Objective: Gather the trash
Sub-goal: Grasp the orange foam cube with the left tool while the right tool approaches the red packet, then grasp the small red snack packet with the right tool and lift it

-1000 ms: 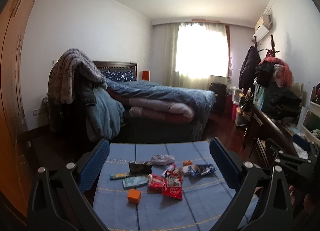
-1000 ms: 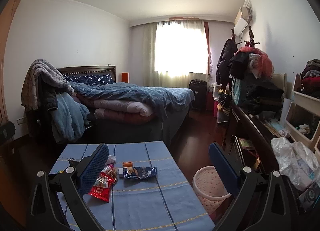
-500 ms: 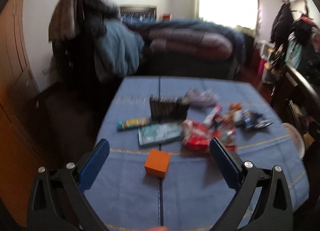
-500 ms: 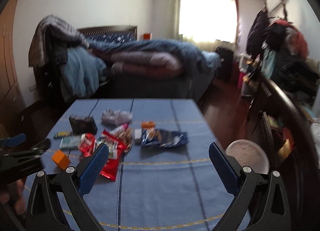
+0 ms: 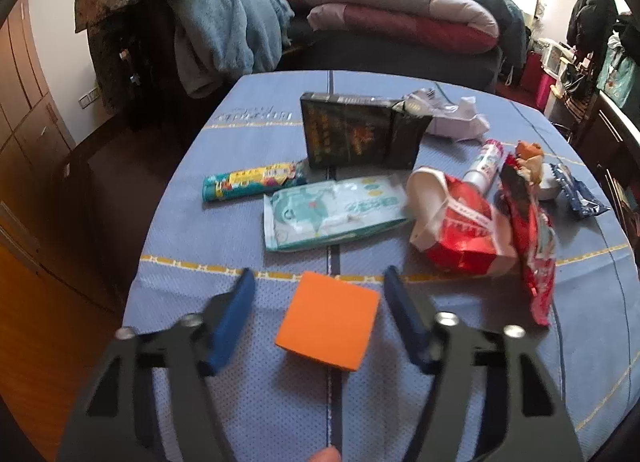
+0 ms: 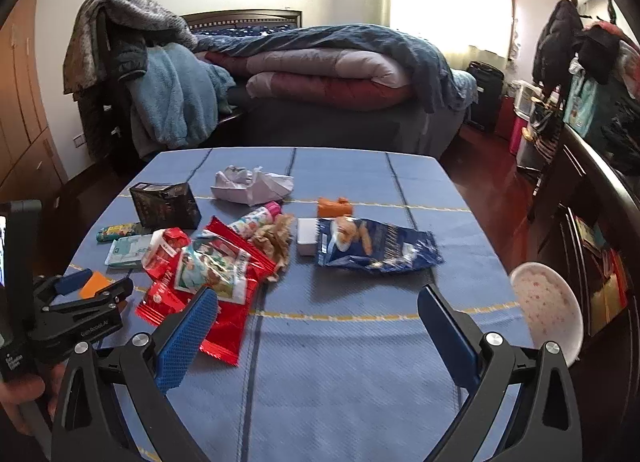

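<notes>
A blue-clothed desk (image 6: 360,362) fills the room's foreground, a pale wastebasket (image 6: 548,306) standing at its edge just right of the right gripper (image 6: 316,326), which hangs released above bare cloth. Ahead of that gripper lie a blue snack bag (image 6: 376,248) and, to the left, red wrappers (image 6: 216,274). A black box (image 5: 356,134), a wipes pack (image 5: 332,214) and a green tube (image 5: 252,182) sit beyond the left gripper (image 5: 318,294), whose fingers (image 5: 234,318) stand spread either side of a small orange cube (image 5: 328,326), apart from it.
</notes>
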### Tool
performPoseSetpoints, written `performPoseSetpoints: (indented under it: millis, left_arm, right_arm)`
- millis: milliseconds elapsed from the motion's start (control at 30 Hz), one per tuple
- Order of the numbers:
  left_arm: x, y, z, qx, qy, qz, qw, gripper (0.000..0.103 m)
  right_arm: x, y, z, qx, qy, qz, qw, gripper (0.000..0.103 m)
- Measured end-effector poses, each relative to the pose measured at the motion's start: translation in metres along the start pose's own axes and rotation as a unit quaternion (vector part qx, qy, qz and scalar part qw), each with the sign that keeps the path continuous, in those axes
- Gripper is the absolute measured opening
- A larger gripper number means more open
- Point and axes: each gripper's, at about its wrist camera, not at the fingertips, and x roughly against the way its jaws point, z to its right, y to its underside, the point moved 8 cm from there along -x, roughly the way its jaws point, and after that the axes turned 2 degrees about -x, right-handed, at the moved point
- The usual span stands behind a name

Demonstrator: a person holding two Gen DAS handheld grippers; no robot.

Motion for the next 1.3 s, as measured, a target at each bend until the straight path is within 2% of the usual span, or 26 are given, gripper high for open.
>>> performPoseSetpoints:
  millis: [67,100,233,433,600,767,833,900,933,967,1033,1067,1100,1300]
  left_arm:
    - [-0.001,0.001,0.0,0.011,0.021,-0.002,0.9997,0.04]
    - [-0.002,0.001,-0.002,0.016,0.022,0.0,0.9996,0.04]
    - [0.007,-0.001,-0.013,0.026,0.001,0.024,0.9994,0.039]
    - [0.023,-0.003,-0.044,0.057,-0.008,0.041,0.9975,0.04]
    - [0.028,-0.002,-0.057,0.064,-0.007,0.043,0.997,0.04]
    - [0.028,0.0,-0.059,0.063,0.0,0.046,0.9969,0.04]
    - [0.028,-0.001,-0.058,0.062,0.003,0.047,0.997,0.04]
    - [0.028,0.0,-0.057,0.061,0.007,0.048,0.997,0.04]
    - [0.029,-0.001,-0.055,0.06,0.009,0.049,0.997,0.04]
    - [0.03,-0.001,-0.052,0.058,0.012,0.05,0.997,0.04]
    - [0.032,-0.002,-0.048,0.054,0.017,0.053,0.997,0.04]
    - [0.034,-0.003,-0.044,0.05,0.021,0.055,0.997,0.04]
    - [0.035,-0.003,-0.041,0.048,0.024,0.057,0.9969,0.04]
    - [0.05,-0.007,-0.02,0.035,0.045,0.071,0.9959,0.04]
  right_arm:
    - [-0.007,0.0,-0.009,0.005,-0.012,-0.007,1.0,0.1]
    - [-0.01,0.0,-0.014,0.006,-0.02,-0.011,1.0,0.1]
    - [-0.023,0.003,-0.038,0.007,-0.062,-0.036,0.997,0.1]
    - [-0.039,0.012,-0.073,0.017,-0.088,-0.06,0.994,0.1]
    - [-0.048,0.018,-0.091,0.044,-0.061,-0.056,0.996,0.1]
    - [-0.062,0.02,-0.089,0.05,-0.029,-0.062,0.996,0.1]
    - [-0.066,0.021,-0.085,0.039,-0.03,-0.07,0.996,0.088]
    - [-0.067,0.021,-0.079,0.027,-0.031,-0.079,0.996,0.049]
    - [-0.067,0.021,-0.076,0.025,-0.034,-0.083,0.996,0.041]
    - [-0.065,0.021,-0.076,0.023,-0.036,-0.083,0.996,0.026]
    - [-0.061,0.02,-0.072,0.016,-0.04,-0.077,0.996,0.021]
    - [-0.057,0.019,-0.071,0.015,-0.04,-0.072,0.997,0.013]
    - [-0.053,0.017,-0.068,0.014,-0.041,-0.067,0.997,0.01]
    - [-0.033,0.01,-0.055,0.007,-0.048,-0.046,0.998,0.004]
